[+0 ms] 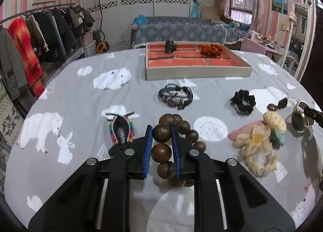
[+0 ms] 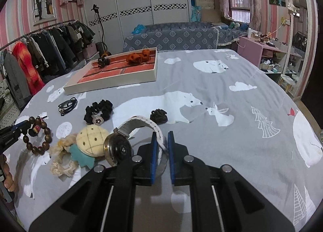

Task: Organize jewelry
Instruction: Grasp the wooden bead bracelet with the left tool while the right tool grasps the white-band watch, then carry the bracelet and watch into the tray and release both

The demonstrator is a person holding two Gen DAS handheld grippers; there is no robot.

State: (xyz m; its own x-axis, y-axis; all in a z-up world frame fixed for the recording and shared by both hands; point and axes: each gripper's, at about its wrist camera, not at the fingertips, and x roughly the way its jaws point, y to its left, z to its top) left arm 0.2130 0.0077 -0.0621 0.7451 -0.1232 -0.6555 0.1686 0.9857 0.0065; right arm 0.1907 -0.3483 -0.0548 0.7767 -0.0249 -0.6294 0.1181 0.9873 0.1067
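My left gripper point(image 1: 162, 131) is shut on a brown wooden bead bracelet point(image 1: 161, 150), lifted a little off the grey bedspread. My right gripper point(image 2: 162, 138) is shut on the white strap of a wristwatch point(image 2: 119, 148), whose round face hangs to the left of the pads. The same watch point(image 1: 300, 119) shows at the right edge of the left wrist view, and the bead bracelet point(image 2: 38, 135) at the left of the right wrist view. An orange-lined jewelry tray point(image 1: 198, 69) stands farther back, holding a dark item point(image 1: 170, 45) and an orange scrunchie point(image 1: 212, 49).
On the bedspread lie a rainbow braided bracelet point(image 1: 121, 129), a dark cord bracelet point(image 1: 175, 97), a black scrunchie point(image 1: 243, 102), a plush flower hair tie point(image 1: 258, 139) and a black hair clip point(image 2: 159, 116). A clothes rack point(image 1: 40, 28) stands at the left, a sofa point(image 1: 181, 30) behind.
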